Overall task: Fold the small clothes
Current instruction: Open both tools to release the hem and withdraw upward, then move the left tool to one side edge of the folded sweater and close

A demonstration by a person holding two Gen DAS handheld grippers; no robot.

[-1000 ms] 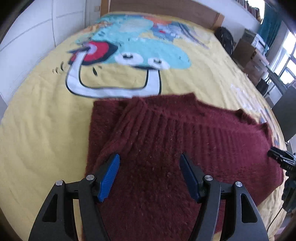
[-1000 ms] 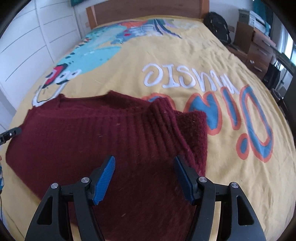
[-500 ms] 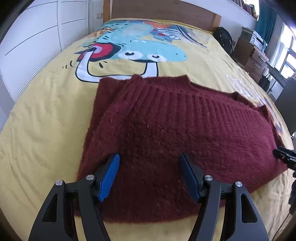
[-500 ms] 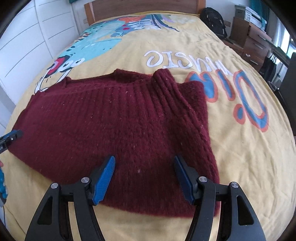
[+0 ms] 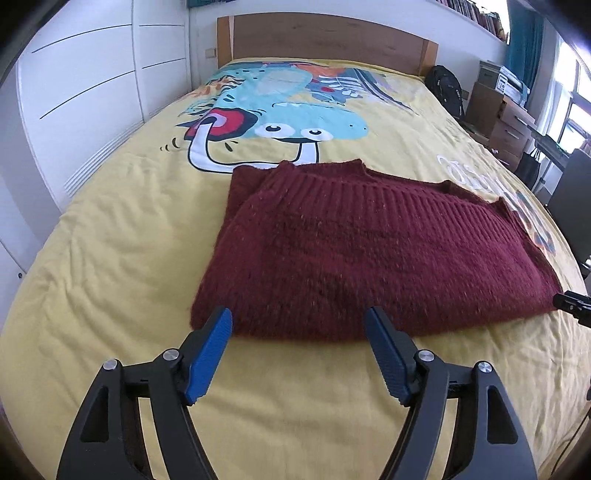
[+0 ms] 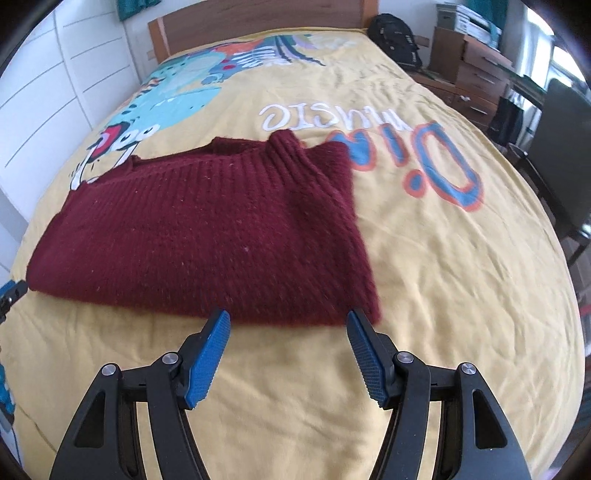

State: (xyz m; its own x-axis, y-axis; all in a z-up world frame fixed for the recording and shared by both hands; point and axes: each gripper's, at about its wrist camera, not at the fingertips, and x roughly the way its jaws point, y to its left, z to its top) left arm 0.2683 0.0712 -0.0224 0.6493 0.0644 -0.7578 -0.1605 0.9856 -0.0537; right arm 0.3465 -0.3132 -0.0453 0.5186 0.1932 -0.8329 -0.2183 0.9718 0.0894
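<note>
A dark red knitted sweater [image 5: 369, 243] lies folded flat on the yellow printed bedspread [image 5: 118, 236]; it also shows in the right wrist view [image 6: 207, 236]. My left gripper [image 5: 301, 319] is open and empty, just short of the sweater's near left edge. My right gripper [image 6: 288, 321] is open and empty, just short of the near right corner. The tip of the right gripper shows at the right edge of the left wrist view [image 5: 570, 302].
A wooden headboard [image 5: 325, 37] stands at the far end of the bed. White wardrobe doors [image 5: 85, 85] run along the left. A black backpack [image 6: 397, 33], cardboard boxes [image 6: 469, 55] and a dark chair [image 6: 561, 155] stand to the right of the bed.
Both grippers have pulled back toward the near edge of the bed, off the sweater. The sweater stays flat where it lay.
</note>
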